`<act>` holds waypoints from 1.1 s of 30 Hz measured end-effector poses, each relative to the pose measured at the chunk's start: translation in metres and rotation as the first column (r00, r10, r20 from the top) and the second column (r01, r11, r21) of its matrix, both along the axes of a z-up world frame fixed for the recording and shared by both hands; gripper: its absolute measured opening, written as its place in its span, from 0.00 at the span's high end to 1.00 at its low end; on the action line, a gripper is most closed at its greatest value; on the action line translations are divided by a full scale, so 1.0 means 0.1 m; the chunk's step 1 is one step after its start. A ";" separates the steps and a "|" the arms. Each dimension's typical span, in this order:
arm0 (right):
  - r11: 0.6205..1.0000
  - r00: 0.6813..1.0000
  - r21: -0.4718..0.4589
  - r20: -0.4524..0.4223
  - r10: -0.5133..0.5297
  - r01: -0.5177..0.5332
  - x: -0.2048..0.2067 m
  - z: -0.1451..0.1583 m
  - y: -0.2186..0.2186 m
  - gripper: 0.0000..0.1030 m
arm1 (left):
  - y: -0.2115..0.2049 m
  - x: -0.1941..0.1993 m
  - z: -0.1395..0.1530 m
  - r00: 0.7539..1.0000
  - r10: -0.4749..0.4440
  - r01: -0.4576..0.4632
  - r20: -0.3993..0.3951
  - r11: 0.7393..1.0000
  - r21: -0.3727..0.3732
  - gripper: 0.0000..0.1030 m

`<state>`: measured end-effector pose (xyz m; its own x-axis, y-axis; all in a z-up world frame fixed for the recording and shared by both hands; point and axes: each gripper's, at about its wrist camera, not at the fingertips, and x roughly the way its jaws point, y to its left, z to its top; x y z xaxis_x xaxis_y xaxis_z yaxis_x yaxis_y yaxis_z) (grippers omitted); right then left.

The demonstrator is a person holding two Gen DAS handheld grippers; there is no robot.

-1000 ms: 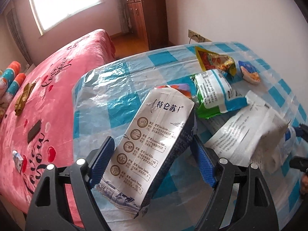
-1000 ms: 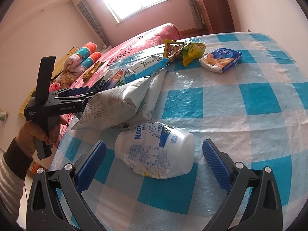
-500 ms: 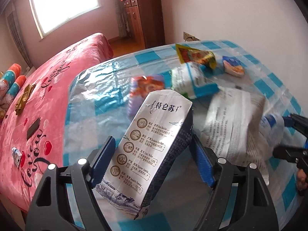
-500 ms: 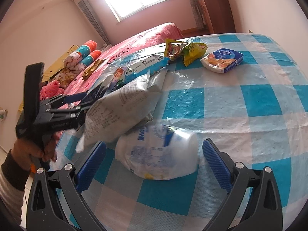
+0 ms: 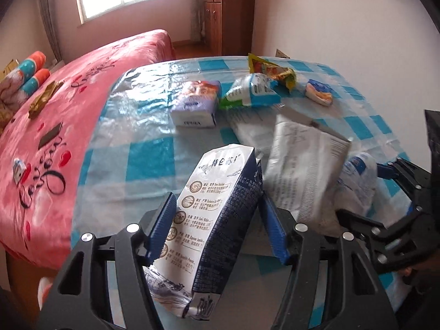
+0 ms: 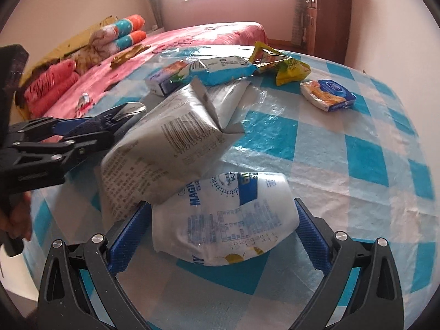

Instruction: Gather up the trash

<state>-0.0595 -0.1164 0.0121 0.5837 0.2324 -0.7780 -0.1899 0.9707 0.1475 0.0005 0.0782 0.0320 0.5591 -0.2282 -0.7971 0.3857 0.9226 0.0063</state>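
Blue rubber pads of my left gripper (image 5: pixel 216 225) clamp a white and navy milk carton (image 5: pixel 211 222), held tilted above the near edge of the blue-and-white checked plastic tablecloth (image 6: pixel 357 154). My right gripper (image 6: pixel 222 236) stands with jaws spread around a crumpled white plastic bottle with blue print (image 6: pixel 228 214) that lies on the cloth; the pads sit just beside it, and I cannot tell whether they touch.

Risk: a grey printed foil bag (image 6: pixel 165 151) overlaps the bottle's far left shoulder, so closing may pinch the bag as well, or the soft bottle may buckle and squirt out. The carton is gripped low and could pivot in the pads.

View comparison: the left wrist view alone shows the grip on the carton and a white tissue pack (image 5: pixel 196 104) in full; the right wrist view alone shows the bag overlapping the bottle. Both show a yellow snack wrapper (image 6: pixel 283 64) and a small blue biscuit packet (image 6: pixel 328 95) at the far side.
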 end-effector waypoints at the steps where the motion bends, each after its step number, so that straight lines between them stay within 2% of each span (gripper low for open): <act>1: 1.000 1.000 -0.001 0.000 0.002 -0.002 0.00 0.00 0.00 0.04 | 0.00 -0.03 0.00 1.000 0.000 0.000 -0.002 1.000 -0.001 0.39; 3: 1.000 1.000 -0.020 -0.001 0.016 -0.016 -0.01 -0.02 0.01 0.04 | 0.02 -0.08 0.00 1.000 0.002 -0.002 -0.006 1.000 -0.006 0.38; 7: 0.999 1.000 -0.038 -0.002 0.031 -0.031 -0.03 -0.02 0.02 0.05 | 0.03 -0.15 -0.02 1.000 0.003 -0.003 -0.016 1.000 0.003 0.25; 11: 0.998 0.999 -0.043 0.000 0.036 -0.036 -0.05 -0.01 0.02 0.06 | 0.04 -0.20 -0.12 0.999 0.019 -0.017 -0.027 0.999 0.044 0.24; 15: 0.998 1.000 -0.054 0.006 0.028 -0.028 -0.06 0.00 0.00 0.11 | 0.08 -0.23 -0.13 0.999 0.025 -0.024 -0.038 1.000 0.018 0.24; 21: 0.999 1.000 -0.026 0.008 0.020 -0.020 -0.08 0.01 -0.05 0.11 | 0.13 -0.21 -0.20 0.997 0.026 -0.029 -0.078 0.999 -0.038 0.24; 25: 1.000 1.000 0.002 0.010 0.011 -0.011 -0.09 0.02 -0.10 0.11 | 0.14 -0.26 -0.21 0.998 0.035 -0.038 -0.060 0.998 -0.053 0.30; 28: 1.000 1.000 0.015 0.011 0.000 0.000 -0.10 0.03 -0.13 0.11 | 0.16 -0.29 -0.20 0.997 0.058 -0.061 -0.049 0.996 -0.064 0.45; 33: 0.998 1.000 0.052 0.013 -0.023 0.022 -0.13 0.03 -0.20 0.11 | 0.20 -0.33 -0.19 0.995 0.084 -0.088 -0.049 0.991 -0.100 0.46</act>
<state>-0.0721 -0.1367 0.0151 0.5996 0.2584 -0.7575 -0.1701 0.9660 0.1949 -0.0325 0.0984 0.0130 0.5446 -0.2621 -0.7967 0.3028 0.9473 -0.1047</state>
